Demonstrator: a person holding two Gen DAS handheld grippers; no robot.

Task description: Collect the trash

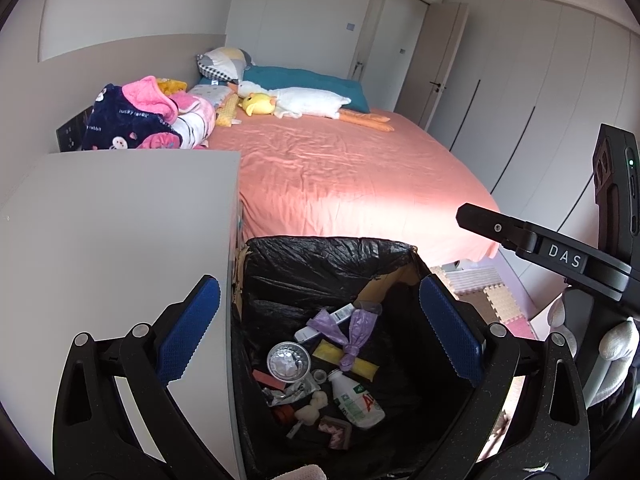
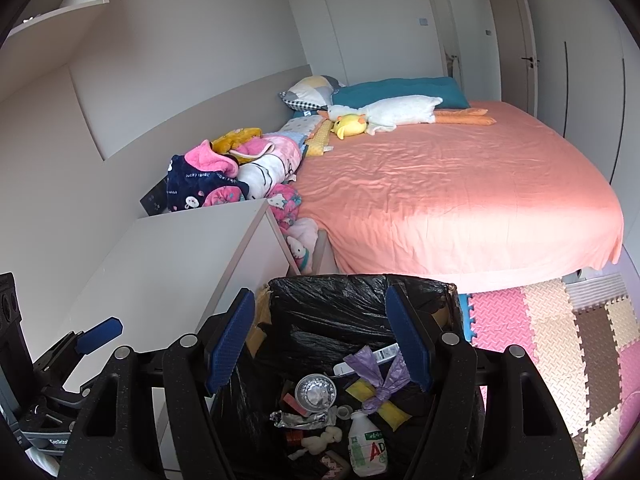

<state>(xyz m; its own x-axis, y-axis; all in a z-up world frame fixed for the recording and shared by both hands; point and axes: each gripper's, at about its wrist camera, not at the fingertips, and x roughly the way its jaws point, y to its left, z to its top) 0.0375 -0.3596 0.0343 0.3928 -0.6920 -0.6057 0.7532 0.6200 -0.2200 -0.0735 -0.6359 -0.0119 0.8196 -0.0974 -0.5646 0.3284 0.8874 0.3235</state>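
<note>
A cardboard bin lined with a black bag [image 1: 320, 264] [image 2: 340, 300] stands on the floor between a white cabinet and the bed. Inside lie a white plastic bottle [image 1: 358, 400] [image 2: 366, 450], a foil cup [image 1: 289, 361] [image 2: 316, 392], a knotted purple bag [image 1: 356, 332] [image 2: 380, 376], a yellow packet [image 1: 362, 364] and other scraps. My left gripper [image 1: 320, 332] is open and empty above the bin. My right gripper [image 2: 320, 340] is open and empty above the bin too. The right gripper also shows at the right edge of the left wrist view [image 1: 520, 236].
A white cabinet [image 1: 120, 240] [image 2: 172, 264] stands left of the bin. A bed with a pink sheet [image 1: 340, 176] [image 2: 460, 200] holds plush toys, pillows and clothes. Foam floor mats [image 2: 560, 344] lie to the right. Wardrobe doors line the right wall.
</note>
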